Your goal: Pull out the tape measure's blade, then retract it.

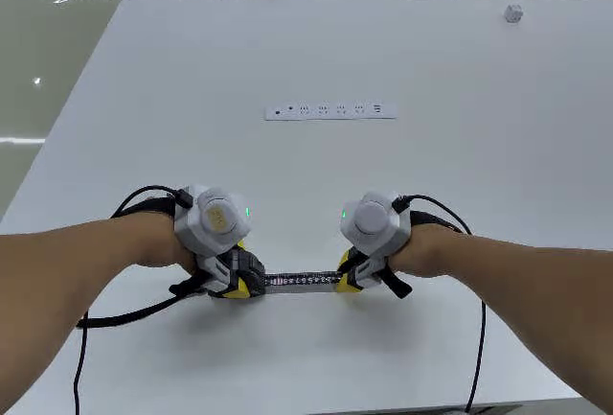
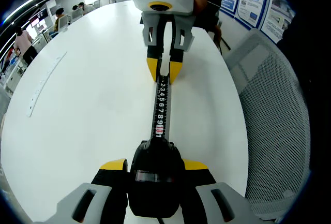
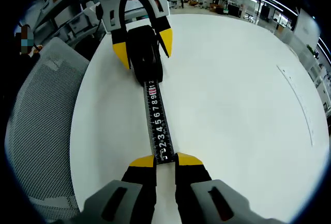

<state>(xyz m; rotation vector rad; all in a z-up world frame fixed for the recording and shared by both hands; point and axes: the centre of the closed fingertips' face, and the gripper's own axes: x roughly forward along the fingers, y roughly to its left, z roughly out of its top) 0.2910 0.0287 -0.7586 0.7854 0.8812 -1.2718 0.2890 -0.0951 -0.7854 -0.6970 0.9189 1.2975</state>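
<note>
A black tape measure case (image 2: 154, 175) sits low over the white table between the yellow-tipped fingers of my left gripper (image 2: 155, 166), which is shut on it. Its dark blade (image 2: 161, 110) with white numerals runs straight out to my right gripper (image 2: 164, 71), which is shut on the blade's end. In the right gripper view the blade (image 3: 156, 123) stretches from my right gripper (image 3: 165, 159) to the case (image 3: 144, 52) in the left gripper (image 3: 143, 48). In the head view the case (image 1: 239, 276), blade (image 1: 300, 281), left gripper (image 1: 233, 284) and right gripper (image 1: 349, 279) lie near the table's front edge.
A white power strip (image 1: 330, 110) lies flat at mid-table. A small white object (image 1: 513, 13) rests at the far right. A mesh chair (image 2: 274, 120) stands beside the table edge. People and desks fill the room behind.
</note>
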